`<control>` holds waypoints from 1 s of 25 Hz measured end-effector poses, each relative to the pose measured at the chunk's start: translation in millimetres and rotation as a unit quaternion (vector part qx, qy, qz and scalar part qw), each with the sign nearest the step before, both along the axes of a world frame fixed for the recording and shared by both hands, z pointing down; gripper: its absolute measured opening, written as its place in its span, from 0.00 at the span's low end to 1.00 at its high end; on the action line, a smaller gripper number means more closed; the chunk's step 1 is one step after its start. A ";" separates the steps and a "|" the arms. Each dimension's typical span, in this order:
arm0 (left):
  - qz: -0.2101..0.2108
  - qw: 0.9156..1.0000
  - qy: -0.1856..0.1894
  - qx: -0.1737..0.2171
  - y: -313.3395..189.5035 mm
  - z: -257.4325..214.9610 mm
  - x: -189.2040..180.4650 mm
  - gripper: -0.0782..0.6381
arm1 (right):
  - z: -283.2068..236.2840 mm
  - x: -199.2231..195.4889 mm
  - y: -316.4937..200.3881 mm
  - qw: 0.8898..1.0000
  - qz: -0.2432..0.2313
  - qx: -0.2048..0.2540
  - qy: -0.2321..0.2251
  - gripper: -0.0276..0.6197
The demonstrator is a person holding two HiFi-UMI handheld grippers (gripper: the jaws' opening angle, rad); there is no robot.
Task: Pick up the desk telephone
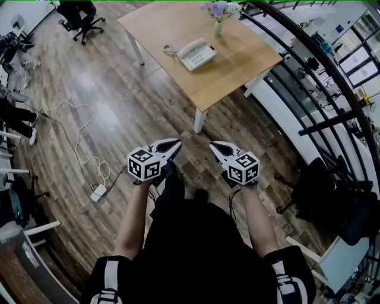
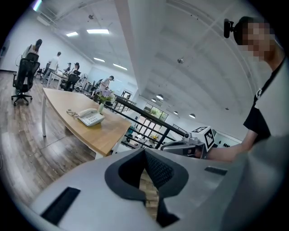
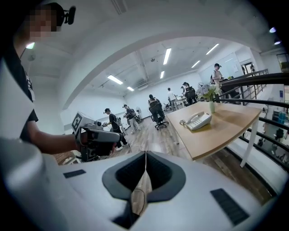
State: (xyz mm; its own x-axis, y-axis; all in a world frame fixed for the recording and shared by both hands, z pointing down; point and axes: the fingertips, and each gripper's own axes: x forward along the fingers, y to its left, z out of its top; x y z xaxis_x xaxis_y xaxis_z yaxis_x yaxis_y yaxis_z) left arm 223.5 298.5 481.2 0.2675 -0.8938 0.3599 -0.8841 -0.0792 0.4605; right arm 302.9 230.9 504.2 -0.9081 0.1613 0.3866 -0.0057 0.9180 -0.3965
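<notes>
Desk telephone [image 1: 196,54] sits mid wooden table [image 1: 237,74], well ahead of me across plank floor [image 1: 119,101], flower vase [image 1: 219,18] behind it, black railing [image 1: 309,65] right, its long axis roughly parallel to the table's near edge, handset on the far side; my left gripper [image 1: 177,142] and right gripper [image 1: 214,145] are both closed, empty.

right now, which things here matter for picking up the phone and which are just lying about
For the job: desk telephone; wooden table under it; left gripper and right gripper, both shut, empty.
Lying about: vase of flowers; office chair; power strip.
</notes>
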 end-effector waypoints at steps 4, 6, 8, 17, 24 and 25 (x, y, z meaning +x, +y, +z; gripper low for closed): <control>-0.001 1.000 0.003 0.000 -4.2 1.5 -40.0 0.14 | 2.5 -38.0 -8.9 1.000 0.010 -0.010 0.004 0.08; -0.005 1.000 0.005 0.000 -4.4 1.9 -61.7 0.14 | 4.1 -59.8 -11.7 1.000 0.010 -0.009 0.008 0.08; -0.007 1.000 0.006 0.001 -4.4 2.3 -83.4 0.14 | 5.0 -82.4 -14.6 1.000 0.011 -0.006 0.010 0.08; 0.004 1.000 0.017 0.000 -15.8 4.8 -168.9 0.14 | 9.4 -165.2 -23.4 0.999 0.027 -0.005 0.018 0.08; 0.028 0.999 0.017 -0.004 -22.3 9.4 -209.5 0.14 | 17.4 -199.2 -42.0 0.998 0.061 -0.006 0.026 0.08; 0.030 0.999 0.018 -0.005 -21.9 10.4 -215.3 0.14 | 17.0 -203.8 -43.1 0.998 0.063 -0.003 0.026 0.08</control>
